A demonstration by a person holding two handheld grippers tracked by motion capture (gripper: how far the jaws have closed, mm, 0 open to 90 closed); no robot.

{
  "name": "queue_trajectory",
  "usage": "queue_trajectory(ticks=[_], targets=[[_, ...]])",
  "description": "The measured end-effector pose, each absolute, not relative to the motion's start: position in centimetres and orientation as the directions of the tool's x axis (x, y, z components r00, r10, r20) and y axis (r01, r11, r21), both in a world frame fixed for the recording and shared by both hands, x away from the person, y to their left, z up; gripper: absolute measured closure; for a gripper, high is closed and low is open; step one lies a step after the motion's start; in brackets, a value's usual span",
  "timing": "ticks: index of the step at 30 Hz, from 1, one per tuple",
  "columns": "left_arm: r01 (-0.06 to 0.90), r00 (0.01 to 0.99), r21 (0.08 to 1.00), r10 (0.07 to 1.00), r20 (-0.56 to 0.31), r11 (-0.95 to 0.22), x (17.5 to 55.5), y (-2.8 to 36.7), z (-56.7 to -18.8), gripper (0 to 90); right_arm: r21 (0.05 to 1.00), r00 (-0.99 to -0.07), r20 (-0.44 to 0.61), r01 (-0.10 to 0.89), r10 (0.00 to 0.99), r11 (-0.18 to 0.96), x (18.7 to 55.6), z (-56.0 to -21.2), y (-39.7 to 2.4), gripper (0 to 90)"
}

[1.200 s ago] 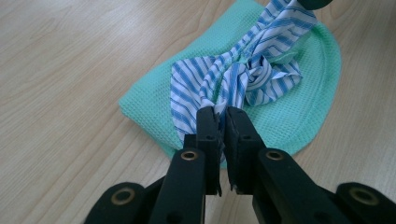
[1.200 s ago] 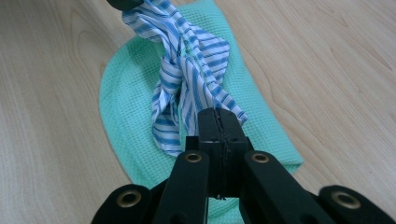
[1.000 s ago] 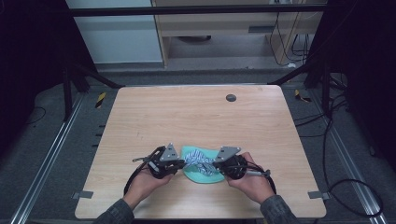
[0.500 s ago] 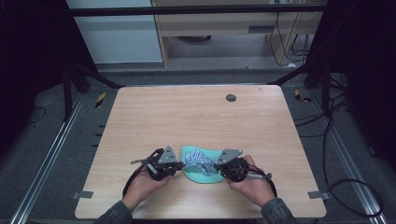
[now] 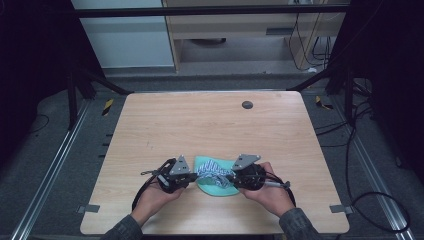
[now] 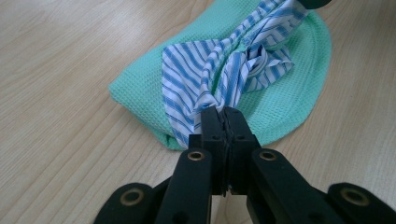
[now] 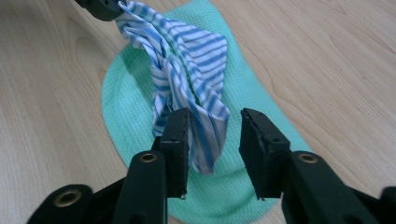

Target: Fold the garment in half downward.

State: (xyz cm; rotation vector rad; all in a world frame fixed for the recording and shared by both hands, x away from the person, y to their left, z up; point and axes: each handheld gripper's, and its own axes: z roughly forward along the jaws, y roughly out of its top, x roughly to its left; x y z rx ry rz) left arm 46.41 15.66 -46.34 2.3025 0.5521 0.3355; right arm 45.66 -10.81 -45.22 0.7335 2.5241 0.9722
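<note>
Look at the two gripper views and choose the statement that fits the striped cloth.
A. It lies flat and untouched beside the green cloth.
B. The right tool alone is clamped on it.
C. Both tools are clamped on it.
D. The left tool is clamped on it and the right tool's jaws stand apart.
D: the left tool pinches an end of the striped cloth over the green cloth, while the right tool has just been opening, its pads apart with the cloth's other end hanging between them.

**Dim lab room around a wooden table**

Standing mid-room: light wooden table [image 5: 210,125], small dark round disc [image 5: 247,104] sitting near its far edge. Running along grey floor [image 5: 45,165]: metal rails, black cables [image 5: 360,145]. Backing it: pale cabinet [image 5: 130,35], wooden shelf unit [image 5: 235,30]. Framing sides: black struts, darkness.
</note>
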Motion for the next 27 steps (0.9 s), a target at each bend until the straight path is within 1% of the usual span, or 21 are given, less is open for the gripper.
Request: queue_trajectory(ticks=[3,5,10,20,27], targets=[[0.288,0.876,0.713,0.477,0.073,-0.639,46.2,15.7,-46.5,88.8,0.688,-0.824,-0.122,0.332,0.553,0.646,45.4,-45.3,-10.4,80.3],[0.287,0.877,0.711,0.474,0.074,-0.642,46.1,15.8,-46.6,88.8,0.684,-0.832,-0.12,0.326,0.541,0.653,45.1,-45.3,-10.3,84.4],[0.29,0.878,0.707,0.473,0.072,-0.646,45.8,16.1,-47.1,89.8,0.677,-0.847,-0.115,0.317,0.52,0.665,44.5,-45.8,-10.3,86.2],[0.283,0.888,0.673,0.452,0.085,-0.683,45.3,16.4,-47.8,90.0,0.662,-0.863,-0.097,0.316,0.495,0.68,43.5,-46.9,-10.0,86.9],[0.286,0.894,0.662,0.442,0.076,-0.693,44.8,16.5,-48.2,90.0,0.642,-0.87,-0.094,0.319,0.485,0.697,43.2,-47.7,-9.9,86.9]])
